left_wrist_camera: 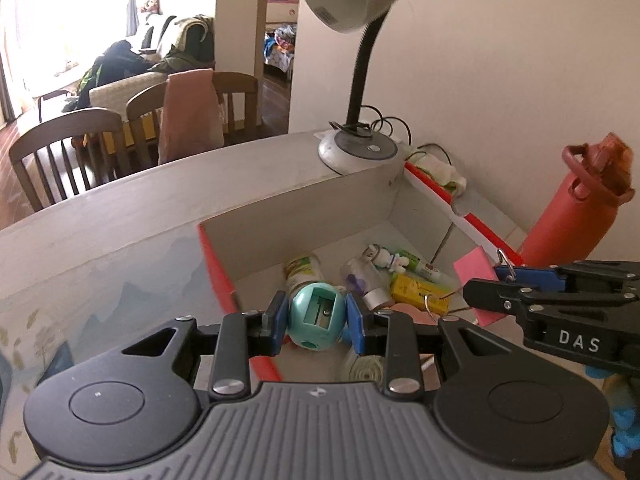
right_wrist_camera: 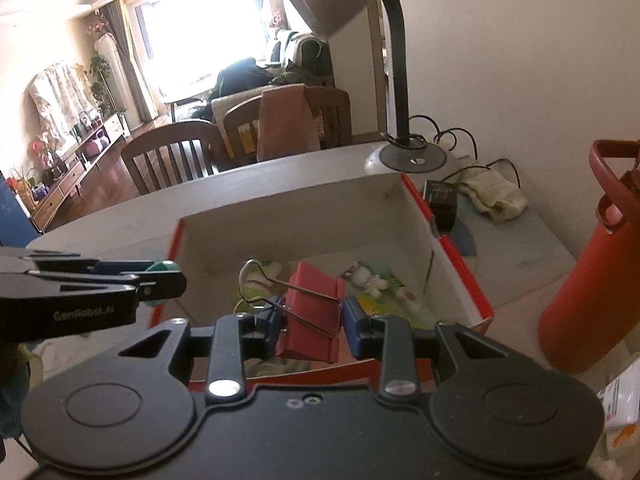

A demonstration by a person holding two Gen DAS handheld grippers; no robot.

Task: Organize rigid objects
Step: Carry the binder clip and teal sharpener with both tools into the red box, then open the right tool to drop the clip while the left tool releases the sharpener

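Observation:
My left gripper (left_wrist_camera: 317,322) is shut on a round teal pencil sharpener (left_wrist_camera: 317,316) and holds it over the near left part of the red-edged cardboard box (left_wrist_camera: 280,232). My right gripper (right_wrist_camera: 312,322) is shut on a pink binder clip (right_wrist_camera: 314,320) with wire handles, held above the box's (right_wrist_camera: 460,276) near edge. In the left wrist view the right gripper (left_wrist_camera: 486,294) enters from the right with the pink clip (left_wrist_camera: 474,266). In the right wrist view the left gripper (right_wrist_camera: 168,280) shows at left with the sharpener (right_wrist_camera: 162,267). The box holds a small jar (left_wrist_camera: 302,268), a yellow box (left_wrist_camera: 416,292), a tube and a small figure.
A red water bottle (left_wrist_camera: 568,216) stands right of the box, also in the right wrist view (right_wrist_camera: 592,280). A desk lamp (left_wrist_camera: 356,148) stands behind the box by the wall, with cables and a cloth (right_wrist_camera: 492,194). Wooden chairs (left_wrist_camera: 68,152) stand beyond the table's far edge.

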